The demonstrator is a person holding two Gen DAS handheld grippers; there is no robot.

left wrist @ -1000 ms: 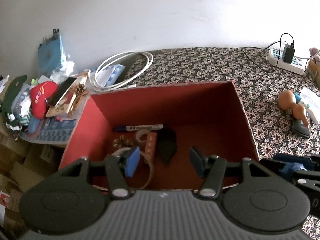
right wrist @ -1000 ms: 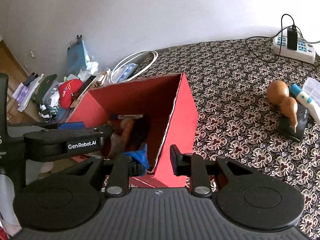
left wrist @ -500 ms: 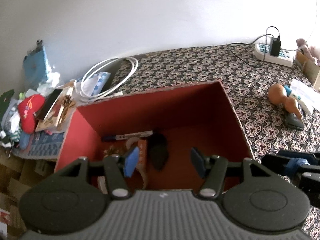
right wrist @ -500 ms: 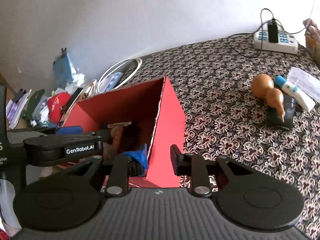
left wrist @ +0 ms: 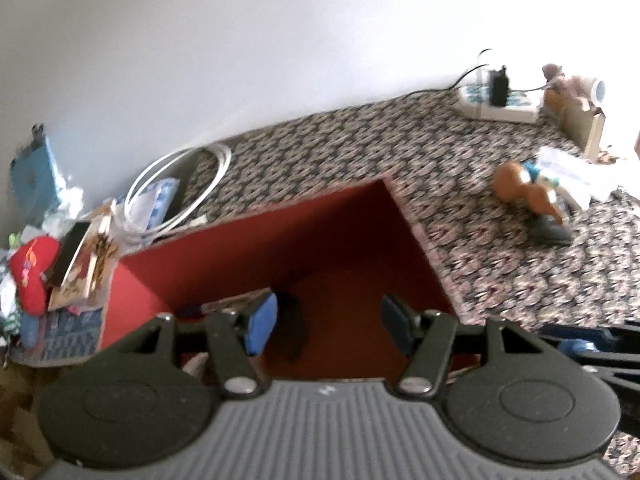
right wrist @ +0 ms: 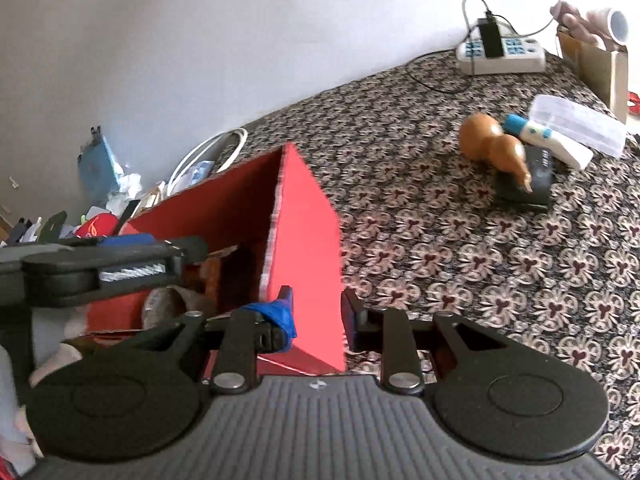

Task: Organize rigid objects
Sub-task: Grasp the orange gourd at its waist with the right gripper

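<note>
I've got the right gripper [right wrist: 316, 314] straddling the red box's [left wrist: 304, 240] near right wall [right wrist: 308, 256], one pad inside, one outside, clamped on it. My left gripper [left wrist: 326, 322] hangs over the box interior, fingers spread, nothing between them. Inside the box: a dark object [left wrist: 290, 330] on the floor, the rest blurred. Right of the box on the patterned cloth [right wrist: 460, 248]: brown gourd [right wrist: 494, 148] on a black case [right wrist: 530, 180], clear plastic container [right wrist: 576, 124] behind.

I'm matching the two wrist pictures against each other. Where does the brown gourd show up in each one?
Left wrist: gourd at the right edge, right of the red box.
Right wrist: gourd upper right, lying on a black case.
Shared landmark: white power strip by the wall.
</note>
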